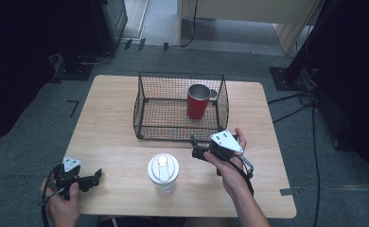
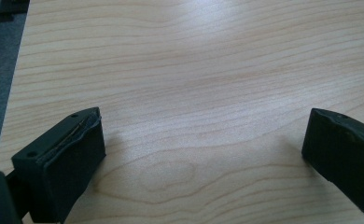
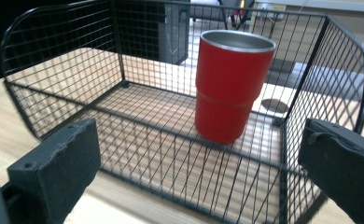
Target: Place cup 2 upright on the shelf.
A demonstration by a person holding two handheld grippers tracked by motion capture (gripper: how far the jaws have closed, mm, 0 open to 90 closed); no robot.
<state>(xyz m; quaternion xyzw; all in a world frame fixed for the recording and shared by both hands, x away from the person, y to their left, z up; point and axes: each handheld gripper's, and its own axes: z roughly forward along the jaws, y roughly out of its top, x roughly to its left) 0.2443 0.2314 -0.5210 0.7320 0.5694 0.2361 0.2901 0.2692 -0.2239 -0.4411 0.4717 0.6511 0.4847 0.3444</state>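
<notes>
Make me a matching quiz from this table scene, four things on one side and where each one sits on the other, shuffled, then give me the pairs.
Things:
1. red cup
2. wire basket
3. white-lidded bottle
4. left tool

Places:
A. near edge of the table, centre
B. inside the basket, right side
C. near left corner, jaws open over bare wood
D. middle of the table, far side

Pairs: 1-B, 2-D, 3-A, 4-C

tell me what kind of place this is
Probably a lab or workshop recording setup, not a home: a small wooden table on grey carpet, cables trailing across the floor, dark equipment stands around it, and a hand-held gripper at work.
</notes>
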